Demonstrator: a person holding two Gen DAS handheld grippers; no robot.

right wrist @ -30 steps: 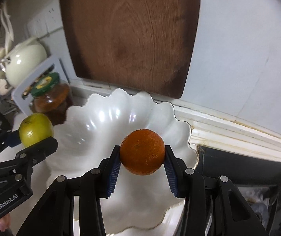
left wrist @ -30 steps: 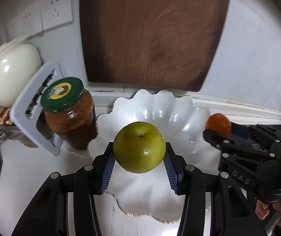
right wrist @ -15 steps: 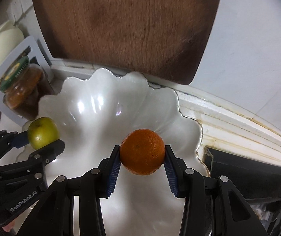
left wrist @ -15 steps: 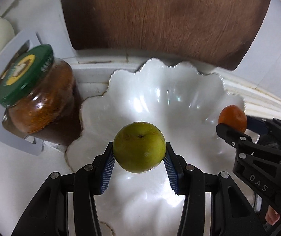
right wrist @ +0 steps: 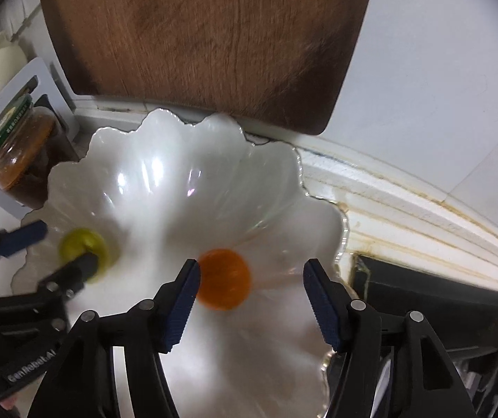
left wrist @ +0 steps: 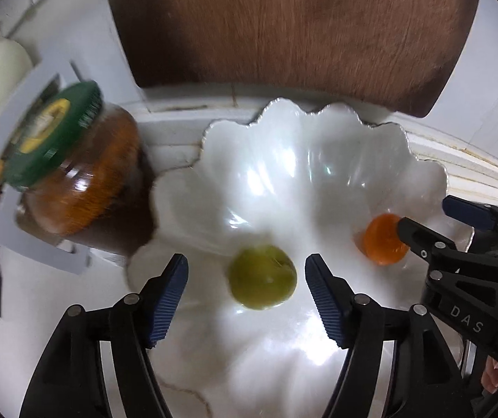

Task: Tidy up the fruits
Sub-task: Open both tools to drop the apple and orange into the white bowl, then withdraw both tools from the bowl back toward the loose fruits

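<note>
A white scalloped bowl fills the middle of both views. Inside it a green fruit, blurred, lies free between the fingers of my left gripper, whose jaws are opening and no longer touch it. The orange, blurred too, sits in the bowl between the fingers of my right gripper, close to the left pad. Those jaws are opening as well, with no pad pressing on the orange. Each gripper shows at the edge of the other's view.
A glass jar with a green lid stands just left of the bowl, in front of a grey-white rack. A brown wooden board leans on the wall behind. A dark recess lies right of the bowl.
Both grippers sank toward the bowl, then opened. The green fruit and the orange have dropped out of the pads into the bowl.
</note>
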